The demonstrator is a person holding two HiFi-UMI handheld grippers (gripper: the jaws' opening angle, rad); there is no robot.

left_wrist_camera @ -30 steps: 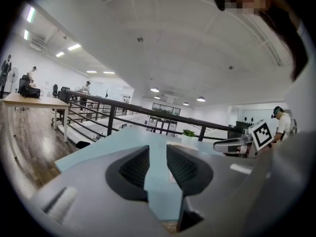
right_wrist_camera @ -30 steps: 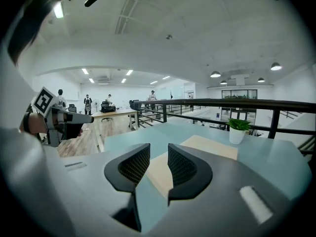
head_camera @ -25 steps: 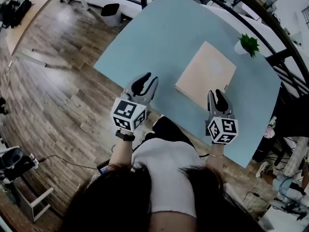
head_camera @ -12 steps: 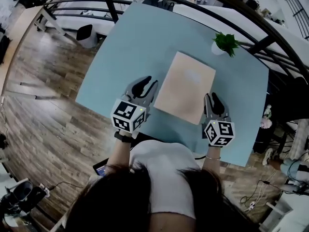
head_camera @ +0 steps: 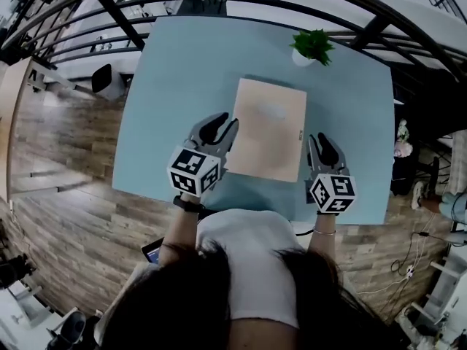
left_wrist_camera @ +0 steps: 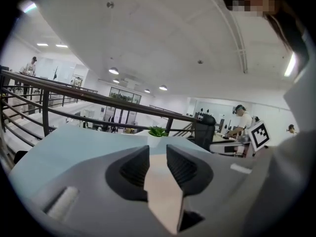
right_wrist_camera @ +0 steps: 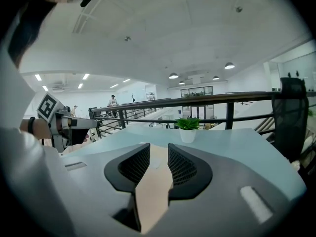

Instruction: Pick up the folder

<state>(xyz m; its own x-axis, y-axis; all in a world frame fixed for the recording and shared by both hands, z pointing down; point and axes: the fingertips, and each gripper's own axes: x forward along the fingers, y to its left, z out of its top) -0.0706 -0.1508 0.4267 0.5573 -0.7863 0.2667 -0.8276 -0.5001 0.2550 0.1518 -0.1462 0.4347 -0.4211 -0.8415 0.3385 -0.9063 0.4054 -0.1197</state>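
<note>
A tan folder [head_camera: 266, 130] lies flat on the light blue table [head_camera: 175, 86], with a small tab on its right edge. My left gripper [head_camera: 219, 126] hovers just off the folder's near left edge and points slightly toward it. My right gripper [head_camera: 323, 146] hovers just off its near right edge. Both sets of jaws stand a narrow gap apart with nothing between them. Through the gap of the left gripper [left_wrist_camera: 158, 149] I see the folder [left_wrist_camera: 160, 191] on the table beyond. The right gripper [right_wrist_camera: 159, 149] shows the folder [right_wrist_camera: 153, 191] the same way.
A small potted plant [head_camera: 312, 46] stands on the table beyond the folder's far right corner. A black railing [head_camera: 241, 2] curves behind the table's far edge. Wood floor [head_camera: 66, 166] lies to the left. People work at desks far behind.
The view has swung so the table and folder sit square ahead. Both grippers have come up beside the folder, one at each near side. The jaws' gaps look the same.
</note>
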